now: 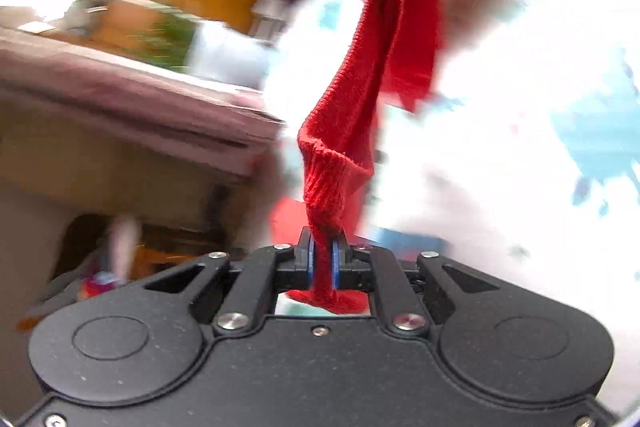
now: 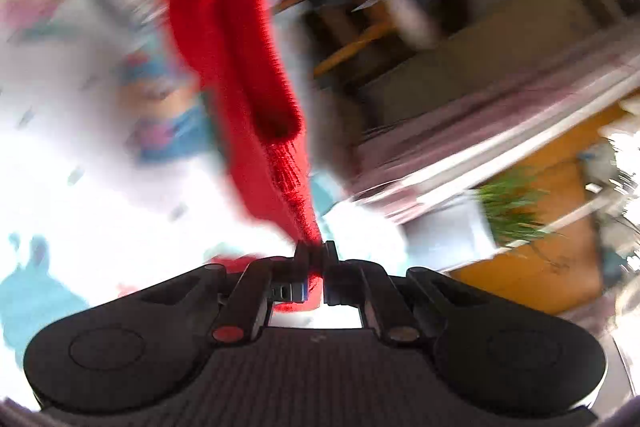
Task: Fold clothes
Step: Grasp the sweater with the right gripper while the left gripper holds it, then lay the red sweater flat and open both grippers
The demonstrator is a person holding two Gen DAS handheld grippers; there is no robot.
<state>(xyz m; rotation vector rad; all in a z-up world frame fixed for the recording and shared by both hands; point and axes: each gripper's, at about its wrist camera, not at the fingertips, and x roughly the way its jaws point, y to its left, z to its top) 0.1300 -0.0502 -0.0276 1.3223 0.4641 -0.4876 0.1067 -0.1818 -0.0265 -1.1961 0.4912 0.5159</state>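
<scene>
Red knit garment (image 1: 340, 131) is pinched between the left gripper (image 1: 323, 259) fingers, stretching ahead toward the far end. Right view: the right gripper (image 2: 316, 259) clamps the other end (image 2: 240, 67). Keeping even tension should help align both ends before laying down.

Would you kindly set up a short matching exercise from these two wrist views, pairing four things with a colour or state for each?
Things:
1. left gripper
2. knitted garment
3. plant
4. surface below the garment

Descriptions:
A. green and leafy
B. white with blue patches
C. red, stretched between the two grippers
D. fingers shut on a bunched end of fabric

Pairs: 1-D, 2-C, 3-A, 4-B. The right gripper is likewise shut on the garment's other end.
</scene>
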